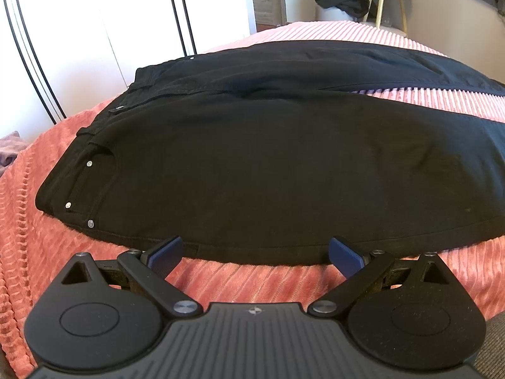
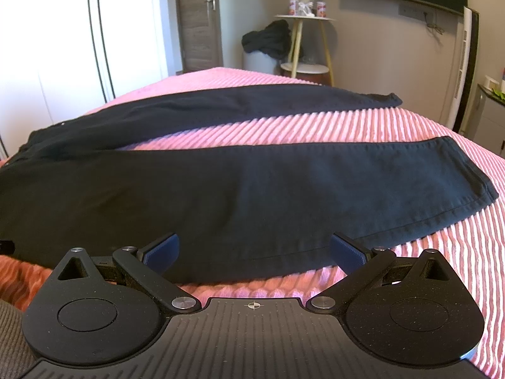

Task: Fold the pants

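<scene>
My fingers (image 1: 165, 254) of both hands are wide apart and hold nothing; the left gripper (image 1: 255, 254) and right gripper (image 2: 254, 252) wait at the near edge of the pants (image 2: 221, 195); the pants lie flat on the bed (image 2: 347, 120), legs spread, no fold made yet.

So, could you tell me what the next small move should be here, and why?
Probably ease both grippers forward and close them on the near leg's edge. The pants lie flat and unfolded on the blanket, legs apart. The left gripper and right gripper are both open, holding nothing, with that edge just ahead of their fingertips. Gripping it would allow folding the near leg over the far one.
</scene>
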Action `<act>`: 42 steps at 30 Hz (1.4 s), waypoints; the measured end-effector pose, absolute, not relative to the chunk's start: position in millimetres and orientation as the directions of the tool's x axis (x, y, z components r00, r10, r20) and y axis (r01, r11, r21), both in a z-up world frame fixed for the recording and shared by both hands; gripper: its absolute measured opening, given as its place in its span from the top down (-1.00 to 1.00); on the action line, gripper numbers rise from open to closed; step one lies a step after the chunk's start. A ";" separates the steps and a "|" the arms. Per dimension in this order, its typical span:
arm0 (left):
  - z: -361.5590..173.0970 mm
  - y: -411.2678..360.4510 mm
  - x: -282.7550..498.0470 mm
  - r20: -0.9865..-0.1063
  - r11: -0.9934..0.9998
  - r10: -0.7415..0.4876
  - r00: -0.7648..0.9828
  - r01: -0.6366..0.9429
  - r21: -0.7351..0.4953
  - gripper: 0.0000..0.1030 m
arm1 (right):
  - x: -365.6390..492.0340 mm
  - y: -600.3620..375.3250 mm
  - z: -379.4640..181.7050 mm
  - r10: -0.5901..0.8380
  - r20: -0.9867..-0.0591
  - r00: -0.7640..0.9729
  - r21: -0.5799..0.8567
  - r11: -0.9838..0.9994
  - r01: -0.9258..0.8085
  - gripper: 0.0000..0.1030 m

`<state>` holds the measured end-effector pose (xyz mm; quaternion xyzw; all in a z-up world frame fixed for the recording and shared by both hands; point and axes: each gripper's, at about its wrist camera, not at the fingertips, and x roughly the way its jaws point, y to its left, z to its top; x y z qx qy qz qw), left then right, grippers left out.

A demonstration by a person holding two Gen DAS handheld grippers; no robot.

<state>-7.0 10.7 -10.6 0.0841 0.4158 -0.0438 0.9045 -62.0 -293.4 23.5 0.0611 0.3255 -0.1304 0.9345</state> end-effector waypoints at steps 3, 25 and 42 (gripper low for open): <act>-11.6 12.9 -12.2 -0.759 0.983 -0.010 0.651 0.147 0.113 -0.92 | -59.9 -294.0 24.2 -0.203 -0.624 0.754 0.032 0.958 0.284 -1.00; -6.5 6.4 3.1 -0.772 0.984 -0.006 0.635 0.141 0.108 -0.92 | -64.5 -294.6 21.0 -0.200 -0.622 0.757 0.042 0.957 0.287 -1.00; -8.2 9.4 2.8 -0.778 0.986 -0.008 0.629 0.135 0.099 -0.92 | -64.3 -294.9 20.6 -0.197 -0.623 0.757 0.043 0.958 0.284 -1.00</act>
